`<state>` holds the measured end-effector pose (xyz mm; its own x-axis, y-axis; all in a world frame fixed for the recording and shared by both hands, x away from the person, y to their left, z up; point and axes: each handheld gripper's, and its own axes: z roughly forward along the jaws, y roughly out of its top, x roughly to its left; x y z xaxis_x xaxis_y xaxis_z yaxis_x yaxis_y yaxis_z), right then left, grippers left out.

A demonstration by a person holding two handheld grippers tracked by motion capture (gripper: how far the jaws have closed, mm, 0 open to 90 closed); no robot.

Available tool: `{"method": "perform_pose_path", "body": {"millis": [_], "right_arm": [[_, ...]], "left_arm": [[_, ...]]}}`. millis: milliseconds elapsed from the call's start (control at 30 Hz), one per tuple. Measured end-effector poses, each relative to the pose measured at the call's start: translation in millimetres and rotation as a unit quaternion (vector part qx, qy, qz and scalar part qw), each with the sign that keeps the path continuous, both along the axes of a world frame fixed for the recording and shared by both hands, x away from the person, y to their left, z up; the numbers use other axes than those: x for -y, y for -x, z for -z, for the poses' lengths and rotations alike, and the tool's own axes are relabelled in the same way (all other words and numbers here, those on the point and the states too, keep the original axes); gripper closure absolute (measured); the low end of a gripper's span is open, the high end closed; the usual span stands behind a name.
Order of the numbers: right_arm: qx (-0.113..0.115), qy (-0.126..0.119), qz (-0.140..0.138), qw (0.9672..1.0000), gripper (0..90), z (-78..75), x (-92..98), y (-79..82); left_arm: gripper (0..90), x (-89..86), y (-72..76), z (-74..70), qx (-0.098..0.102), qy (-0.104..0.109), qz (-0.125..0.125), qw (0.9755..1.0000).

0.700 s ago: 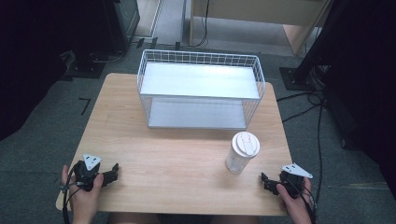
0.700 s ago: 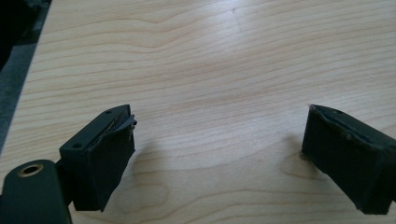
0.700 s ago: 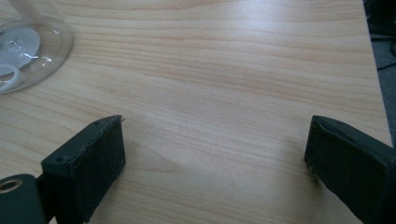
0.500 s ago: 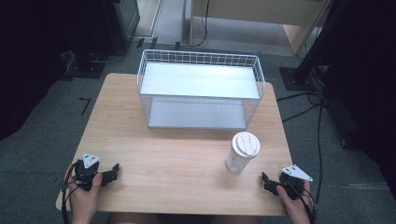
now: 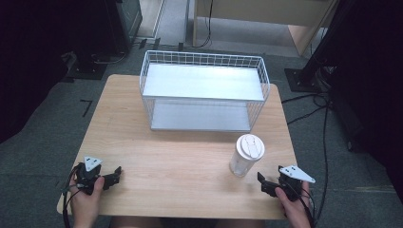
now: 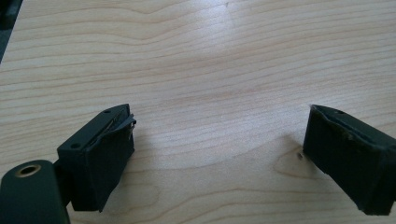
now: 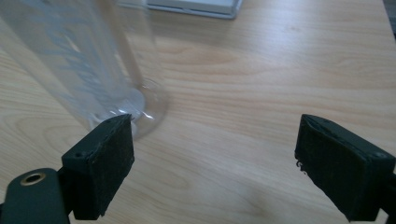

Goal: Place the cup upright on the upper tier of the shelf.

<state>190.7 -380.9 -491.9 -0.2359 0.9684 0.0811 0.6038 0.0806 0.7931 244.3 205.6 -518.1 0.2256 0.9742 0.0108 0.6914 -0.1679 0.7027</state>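
A light wooden table (image 5: 190, 161) with rounded corners stands on a grey carpeted floor (image 5: 43, 156). Dark equipment stands and black cables (image 5: 313, 102) sit on the floor around it, and a pale wooden cabinet (image 5: 266, 14) is behind.

At the far side of the table stands a white wire basket (image 5: 204, 61). It holds a flat white shelf panel (image 5: 202, 83) at its upper level and another panel on its bottom.

A clear plastic cup (image 5: 245, 156) with a white lid stands upright on the near right part of the table, well apart from the basket. It looks empty.

The right gripper (image 5: 267, 186), held in the person's right hand at the near right edge, is just beside the cup and points toward it. In the right gripper view, its black jaws stand wide apart above the wood, with the cup's base (image 7: 140, 105) just beyond the left one, not between them.

The left gripper (image 5: 111, 178) rests at the near left edge in the person's left hand. In the left gripper view, its jaws are also spread wide over bare wood.
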Motion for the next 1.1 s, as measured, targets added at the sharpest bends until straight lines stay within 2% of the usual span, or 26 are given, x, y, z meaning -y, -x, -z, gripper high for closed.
{"method": "perform_pose_path", "body": {"millis": [167,300,433,600,867,1100], "right_arm": [[0.013,-0.003,-0.023,0.9996,11.2,-12.4,-16.9,-4.7],[0.018,-0.006,-0.031,0.9993,9.8,-16.9,-24.3,-7.4],[0.021,-0.012,-0.052,0.9984,8.1,-20.8,-35.2,-11.2],[0.026,-0.013,-0.058,0.9979,7.9,-23.9,-41.6,-14.0],[0.043,-0.038,-0.059,0.9966,7.8,-31.0,-49.6,-18.8],[0.066,-0.031,-0.055,0.9958,8.2,-36.0,-59.0,-24.2]], "left_arm": [[9.3,0.0,0.0,0.0,0.000,0.000,0.001,1.0000],[9.3,0.0,0.0,0.0,0.000,0.000,0.001,1.0000],[9.3,0.0,0.0,0.0,0.000,0.000,0.001,1.0000],[9.3,0.0,0.0,0.0,0.000,0.000,0.001,1.0000],[9.3,0.0,0.0,0.0,0.000,0.000,0.001,1.0000],[9.3,0.0,0.0,0.0,0.000,0.000,0.001,1.0000]]}}
